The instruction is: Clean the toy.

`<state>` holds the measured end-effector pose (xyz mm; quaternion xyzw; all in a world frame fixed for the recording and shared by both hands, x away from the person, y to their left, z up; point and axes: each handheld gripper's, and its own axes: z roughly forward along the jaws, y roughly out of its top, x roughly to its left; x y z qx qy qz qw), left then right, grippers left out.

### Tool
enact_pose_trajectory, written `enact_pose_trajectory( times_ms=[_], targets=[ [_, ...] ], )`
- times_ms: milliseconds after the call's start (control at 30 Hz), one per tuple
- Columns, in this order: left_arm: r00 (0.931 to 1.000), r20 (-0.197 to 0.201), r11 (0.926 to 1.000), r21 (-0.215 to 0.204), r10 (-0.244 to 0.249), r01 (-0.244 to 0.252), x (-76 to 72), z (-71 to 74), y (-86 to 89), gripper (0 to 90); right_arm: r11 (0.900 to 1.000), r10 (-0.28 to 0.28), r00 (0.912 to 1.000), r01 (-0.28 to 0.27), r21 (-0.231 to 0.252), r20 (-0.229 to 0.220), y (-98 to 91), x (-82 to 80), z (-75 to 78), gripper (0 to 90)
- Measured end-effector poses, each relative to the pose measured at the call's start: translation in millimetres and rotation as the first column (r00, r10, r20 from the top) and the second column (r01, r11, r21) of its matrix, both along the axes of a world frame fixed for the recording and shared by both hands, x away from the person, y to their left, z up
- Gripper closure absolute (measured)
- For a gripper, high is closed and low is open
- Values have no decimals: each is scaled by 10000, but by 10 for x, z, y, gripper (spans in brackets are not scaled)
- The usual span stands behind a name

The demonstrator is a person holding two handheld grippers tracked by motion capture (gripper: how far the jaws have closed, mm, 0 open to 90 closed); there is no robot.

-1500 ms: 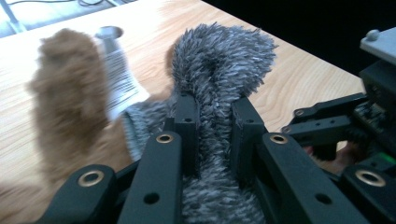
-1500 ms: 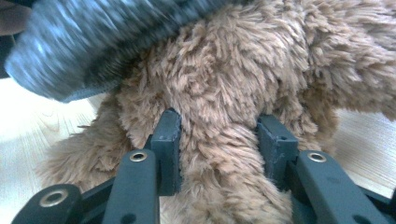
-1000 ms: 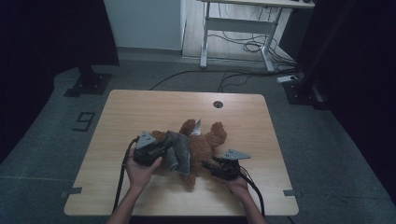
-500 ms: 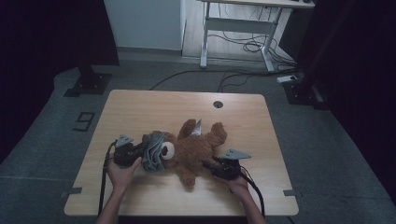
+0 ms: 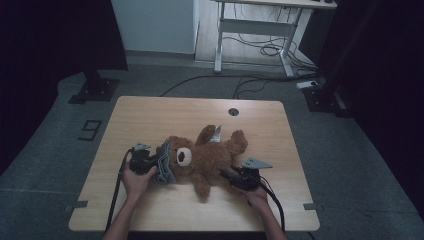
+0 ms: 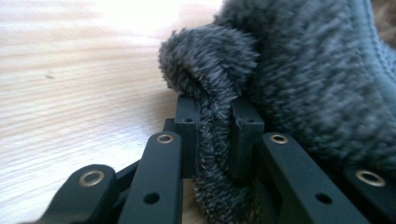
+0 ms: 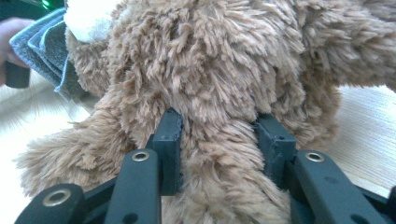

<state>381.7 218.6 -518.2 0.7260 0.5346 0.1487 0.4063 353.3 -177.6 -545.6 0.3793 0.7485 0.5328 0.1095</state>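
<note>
Lying on its back near the middle of the light wooden table [image 5: 150, 115], the brown plush teddy bear [image 5: 205, 157] has a grey fleecy cloth garment [image 5: 164, 165] at its head. The left gripper [image 6: 215, 135] clamps a fold of this garment. The right gripper [image 7: 219, 140] clamps a furry limb of the bear.

A brown teddy bear [image 5: 202, 157] lies on its back, a grey fuzzy cloth [image 5: 164, 169] at its head.
</note>
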Motion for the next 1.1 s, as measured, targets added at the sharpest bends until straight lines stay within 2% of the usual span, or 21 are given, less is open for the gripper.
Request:
enact_pose_trajectory(
  times_ms=[33,67,100,233,367,433,533,600,667,700,767,800,833,867,900,933,1000,1100],
  targets=[
    [9998,221,9996,-294,21,-14,-38,67,21,759,10000,1,10000,-1,9,-9,-2,3,-1,591],
    [9989,467,9980,-631,-79,108,-76,144,24,759,10000,-6,10000,6,7,-15,-3,6,-1,590],
    [9968,749,9963,-797,-269,329,-112,233,8,759,10000,-5,10000,5,-5,-24,-6,8,-1,590],
    [9802,1721,9903,-800,-981,1131,-198,631,-181,758,10000,-1,10000,1,-36,2,-5,10,-2,590],
    [9603,2167,9784,-701,-1754,1946,-161,915,-512,757,10000,-19,10000,20,-59,45,0,2,-1,590],
    [9481,2253,9673,-666,-2243,2447,-136,989,-746,756,10000,-18,10000,19,-44,36,-1,4,-1,590],
    [9224,2350,9460,-329,-3064,3226,-138,1051,-1178,755,10000,26,10000,-26,-64,20,-6,5,0,589],
    [9037,2293,9255,-291,-3615,3776,-142,1055,-1469,753,10000,13,10000,-13,-47,10,-4,2,-1,589],
    [8844,2126,8985,-561,-4154,4354,-148,1034,-1743,752,10000,23,10000,-22,-56,26,-3,-1,0,589],
    [8754,2039,8891,-448,-4383,4556,-159,1012,-1879,752,10000,23,10000,-23,-94,39,-6,-3,0,588],
    [8653,1775,8802,117,-4687,4744,-158,932,-2109,751,9999,39,10000,-38,-125,79,-8,-5,-1,588],
    [8666,1592,8801,405,-4730,4730,-141,870,-2194,751,9999,43,10000,-43,-133,62,-8,-8,-1,588],
    [8717,1407,8830,817,-4694,4623,-114,798,-2255,751,9999,54,9999,-53,-153,96,-8,-7,-2,588],
    [8796,1206,8861,1244,-4602,4465,-77,719,-2283,751,9999,54,10000,-53,-148,57,-8,-10,-1,588],
    [8871,1008,8896,1353,-4504,4363,-33,637,-2276,751,9999,56,10000,-55,-141,51,-7,-11,-1,588],
    [8937,905,8965,1052,-4395,4303,5,569,-2235,751,9999,26,10000,-25,-118,63,-3,-12,-4,587],
    [9017,908,9062,460,-4228,4203,40,528,-2117,751,9997,89,9999,-87,-238,105,-2,-11,-8,587],
    [9090,1092,9155,367,-4023,4007,14,581,-1966,747,9996,151,9998,-147,-243,136,2,-8,-10,586]
  ],
)
